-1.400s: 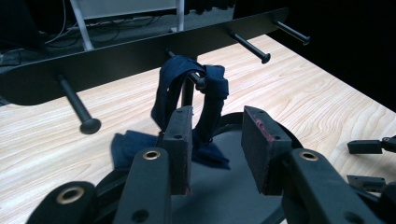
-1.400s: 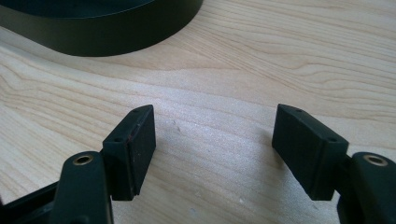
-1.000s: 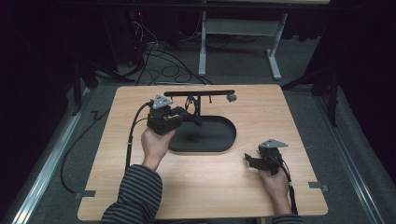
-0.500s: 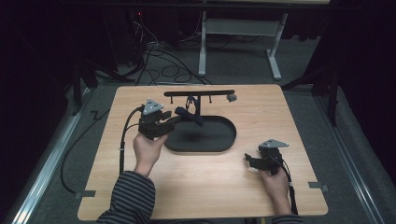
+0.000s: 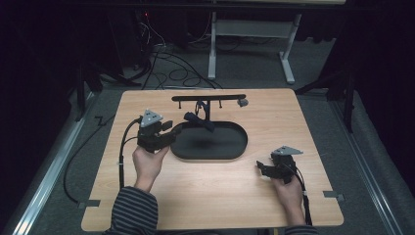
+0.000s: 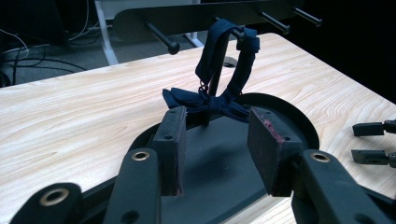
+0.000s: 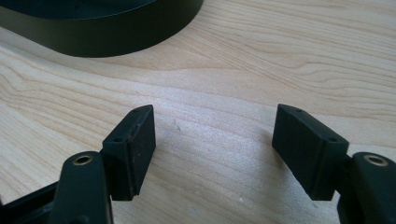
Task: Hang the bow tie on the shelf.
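Left claw has drawn back from rack toward near-left counter edge, jaws just been opening, nothing between pads; bow tie now hangs free.

- Right claw: near rack base's right end, parted, empty, resting low over counter.
- Left claw: just left of rack base, released, aimed at bow tie.
- Bow tie: over rack base, dark blue, strap looped on peg, bow touching or just above base, cannot tell.
- Judgement: retreat level, clear of strap; avoid snagging loop or tipping rack.
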